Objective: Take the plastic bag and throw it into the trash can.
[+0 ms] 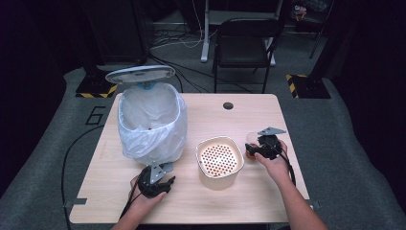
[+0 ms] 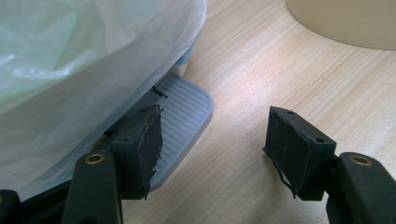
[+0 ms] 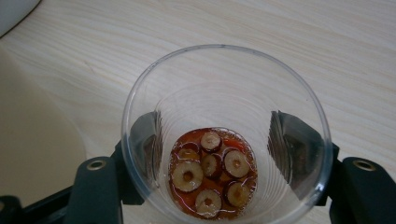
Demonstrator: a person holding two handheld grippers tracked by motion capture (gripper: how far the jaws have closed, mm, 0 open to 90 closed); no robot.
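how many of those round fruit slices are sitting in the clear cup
7 slices show in the clear cup, all at its bottom in reddish liquid: one at the top, four across the middle, two at the bottom edge. More may lie underneath.

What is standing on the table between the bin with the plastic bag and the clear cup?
In the high view, a cream container with a perforated top stands between the bin and the clear cup, which the right gripper holds.
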